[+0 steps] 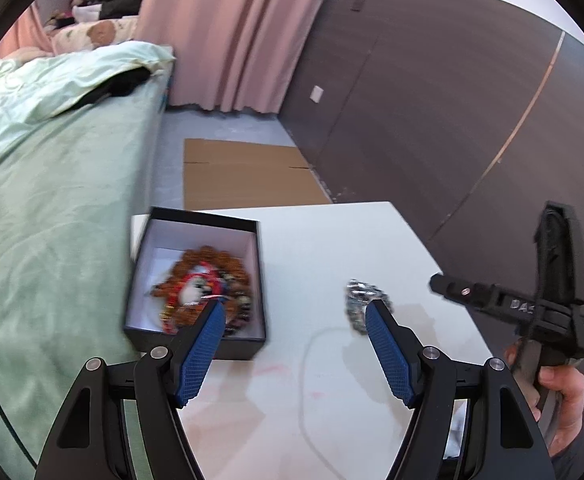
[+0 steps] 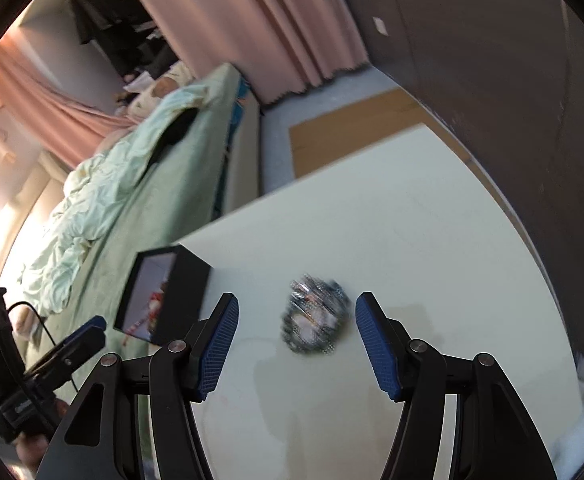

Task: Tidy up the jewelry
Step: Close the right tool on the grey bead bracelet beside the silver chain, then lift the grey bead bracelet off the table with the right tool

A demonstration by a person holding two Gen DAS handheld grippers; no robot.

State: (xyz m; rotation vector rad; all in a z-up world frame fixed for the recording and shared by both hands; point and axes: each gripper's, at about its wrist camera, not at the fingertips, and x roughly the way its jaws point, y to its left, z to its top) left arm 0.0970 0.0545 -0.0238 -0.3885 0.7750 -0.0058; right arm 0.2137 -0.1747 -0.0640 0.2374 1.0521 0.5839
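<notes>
- Biggest risk imo: the silvery beaded bracelet [image 2: 315,326] lies in a loose heap on the white desk [image 2: 432,240] – a shallow pinch could catch one strand and drag the rest, or skid it toward the edge.
- The black box [image 1: 195,280] sits right at the desk's left edge by the bed [image 1: 51,200], already holding brown and red beads – a bump could tip it off.
- Right gripper [image 2: 296,342] is released, empty, tilted down, bracelet framed between its jaws but untouched.
- Left gripper [image 1: 295,346] is also released, empty, angled down between box and bracelet.
</notes>
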